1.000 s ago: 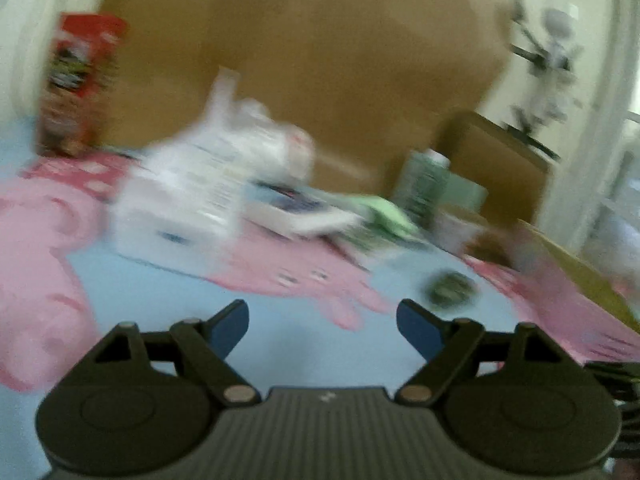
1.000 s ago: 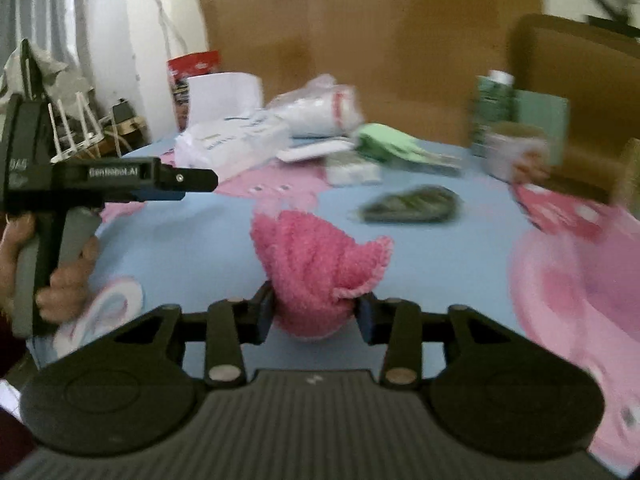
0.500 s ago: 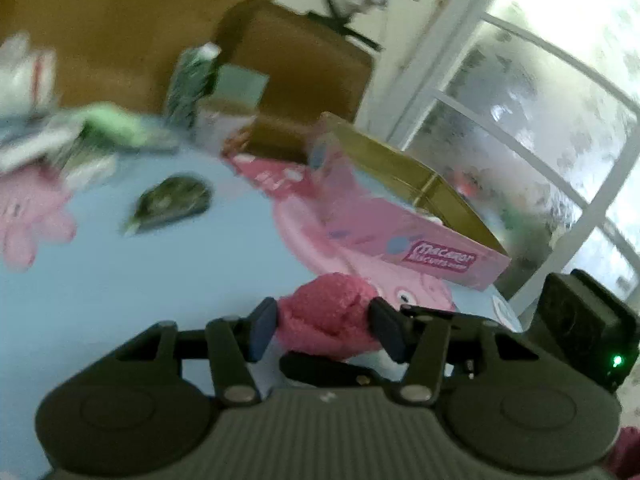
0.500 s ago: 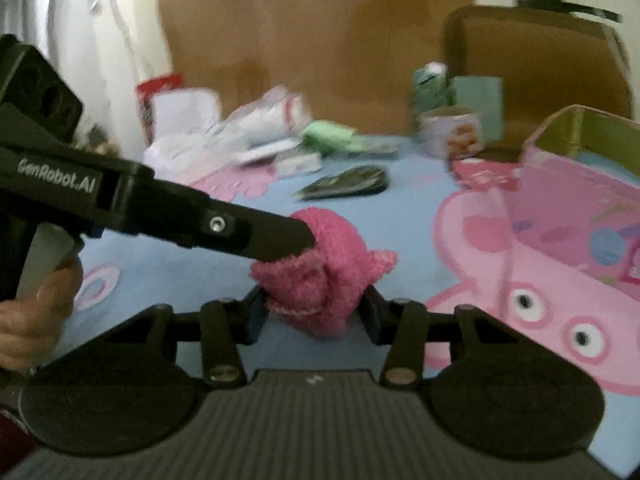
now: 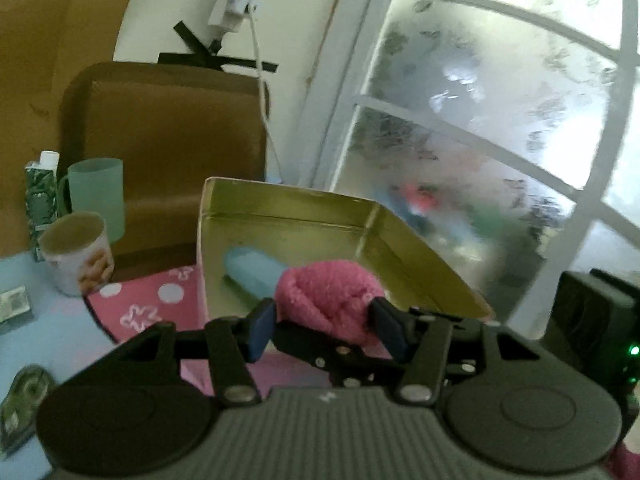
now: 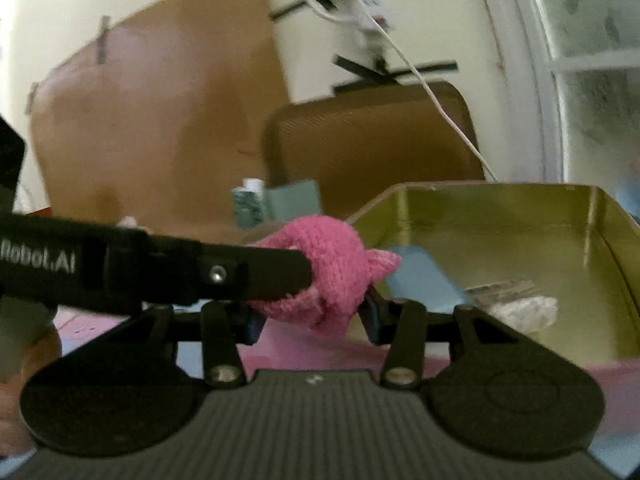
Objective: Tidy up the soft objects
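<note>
**Item in hand:** pink knitted bundle (image 5: pixel 332 296), a soft rolled piece, possibly a sock or small cloth. Carried above the tabletop (image 5: pixel 60 332), just short of the near rim of the tin.

**Left gripper** (image 5: pixel 322 330): fingers (image 5: pixel 260 332) stand on either side of the bundle. The jaws have just been opening a little after a sharp close; the bundle lies between them, and the right-hand pad meets the wool at about 3 o'clock of it. The left-hand pad looks a touch clear, so firm pressure from both sides cannot be told.

**Right gripper** (image 6: pixel 310 318): fingers (image 6: pixel 370 316) closed on the lower part of the bundle, which bulges above them. Its jaws have just been easing wider, with the bundle between them. The black left tool crosses this view from 9 o'clock and reaches the bundle.

**Receptacle:** gold-lined open tin (image 5: pixel 416 264), on the pink-patterned cloth at 12 to 2 o'clock of the grippers.

**Already stowed:**
- pale blue soft piece (image 6: pixel 424 280) on the tin floor, near the left wall;
- a whitish crumpled item (image 6: pixel 524 308) at the near right, too blurred to name.

**Progress, as judged:** partway. Two things lie in the tin; the pink bundle is carried to its edge but not yet dropped.

**Outstanding:** move over the rim, release. Any further soft items are out of view.

**Bystanders:** printed paper cup (image 5: pixel 76 252) and green cup (image 5: pixel 96 196), at 10 o'clock.
</note>
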### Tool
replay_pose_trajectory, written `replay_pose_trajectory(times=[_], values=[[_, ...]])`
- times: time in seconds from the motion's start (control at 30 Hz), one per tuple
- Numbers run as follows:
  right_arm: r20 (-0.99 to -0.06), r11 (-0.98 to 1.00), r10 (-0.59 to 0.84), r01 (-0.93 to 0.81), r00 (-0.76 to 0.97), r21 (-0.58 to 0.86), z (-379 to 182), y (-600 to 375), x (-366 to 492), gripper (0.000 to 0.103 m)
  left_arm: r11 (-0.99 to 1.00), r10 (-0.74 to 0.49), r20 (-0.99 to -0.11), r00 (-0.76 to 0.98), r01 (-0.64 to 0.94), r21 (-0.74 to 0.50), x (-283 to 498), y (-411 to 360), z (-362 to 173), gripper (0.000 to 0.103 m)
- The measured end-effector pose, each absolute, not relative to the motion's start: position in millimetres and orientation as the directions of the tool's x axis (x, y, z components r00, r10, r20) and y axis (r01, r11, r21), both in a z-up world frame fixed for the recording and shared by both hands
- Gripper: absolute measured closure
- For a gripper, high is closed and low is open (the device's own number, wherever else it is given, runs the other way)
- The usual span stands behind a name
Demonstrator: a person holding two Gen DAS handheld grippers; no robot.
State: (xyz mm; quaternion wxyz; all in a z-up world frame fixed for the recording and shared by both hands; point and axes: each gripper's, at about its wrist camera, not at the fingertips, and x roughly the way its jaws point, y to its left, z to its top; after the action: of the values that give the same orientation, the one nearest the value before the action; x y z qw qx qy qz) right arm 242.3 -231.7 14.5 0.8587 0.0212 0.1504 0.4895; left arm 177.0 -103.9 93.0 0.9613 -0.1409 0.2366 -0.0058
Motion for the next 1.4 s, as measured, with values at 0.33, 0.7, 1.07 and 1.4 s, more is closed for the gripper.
replay_pose_trajectory(times=[0.33, 0.7, 1.07, 1.4], values=[[-0.269, 0.612, 0.788, -0.752, 0.554, 0.244, 7, -234, 270, 0.025, 0.967, 0.077, -0.446, 0.892, -0.175, -0.183, 169, -94, 84, 0.034], [-0.188, 0.557, 0.83, -0.798, 0.525, 0.231, 12, -228, 228, 0.074, 0.92, 0.247, -0.511, 0.823, -0.365, -0.144, 67, -35, 41, 0.034], [-0.324, 0.253, 0.922, -0.964, 0.214, 0.083, 24, -83, 174, 0.07, 0.718, 0.472, -0.529, 0.705, -0.656, -0.233, -39, 62, 9, 0.034], [-0.488, 0.15, 0.84, -0.966, 0.238, -0.212, 7, 70, 149, 0.08, 0.739, 0.48, -0.484, 0.732, -0.634, -0.228, -37, 55, 12, 0.034]])
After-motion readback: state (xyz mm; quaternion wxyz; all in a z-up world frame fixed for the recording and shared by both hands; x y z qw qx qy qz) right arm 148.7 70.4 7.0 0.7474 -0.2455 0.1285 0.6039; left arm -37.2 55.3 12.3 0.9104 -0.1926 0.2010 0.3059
